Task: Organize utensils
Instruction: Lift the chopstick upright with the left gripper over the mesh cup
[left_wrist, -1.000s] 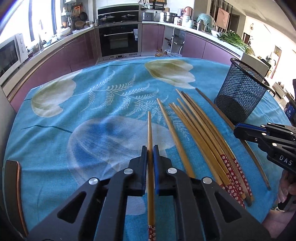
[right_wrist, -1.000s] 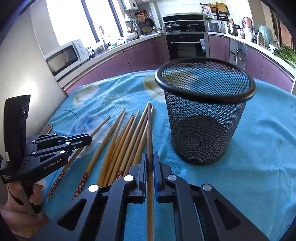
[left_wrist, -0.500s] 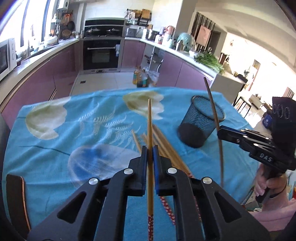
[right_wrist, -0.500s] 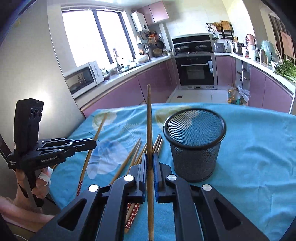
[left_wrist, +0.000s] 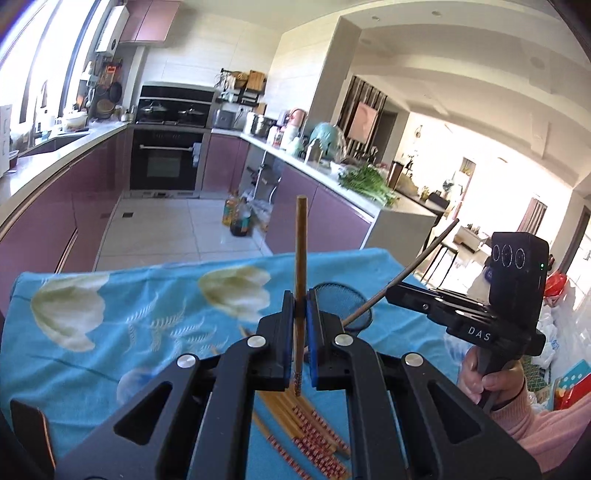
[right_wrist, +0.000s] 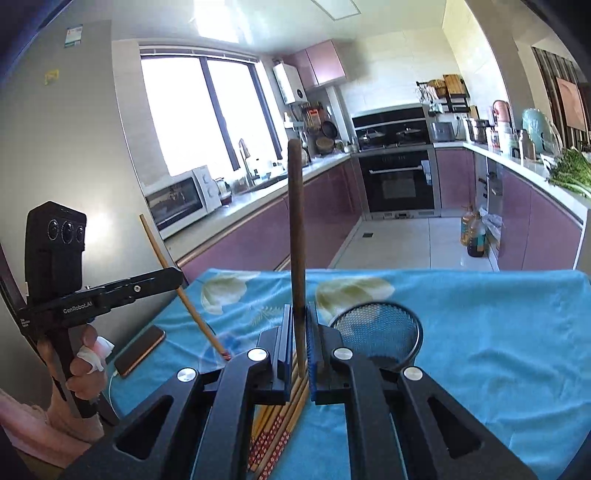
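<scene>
My left gripper (left_wrist: 300, 306) is shut on a light wooden chopstick (left_wrist: 300, 266) with a red patterned end and holds it upright, high above the table. My right gripper (right_wrist: 298, 321) is shut on a dark brown chopstick (right_wrist: 297, 229) and holds it upright too. A black mesh cup (right_wrist: 380, 332) stands on the blue cloth just right of the right gripper; it also shows in the left wrist view (left_wrist: 343, 299). Several chopsticks (left_wrist: 310, 432) lie in a bunch on the cloth below both grippers (right_wrist: 277, 432). The left gripper shows in the right wrist view (right_wrist: 177, 275), the right gripper in the left wrist view (left_wrist: 391, 291).
The table carries a blue floral cloth (left_wrist: 110, 332). A phone (right_wrist: 139, 349) lies near the table's left edge. Kitchen counters, an oven (right_wrist: 399, 181) and open floor lie beyond the far edge.
Both grippers have lifted their chopsticks off the cloth and risen well above the table. The cup and the lying bunch now sit lower and smaller in both views.
</scene>
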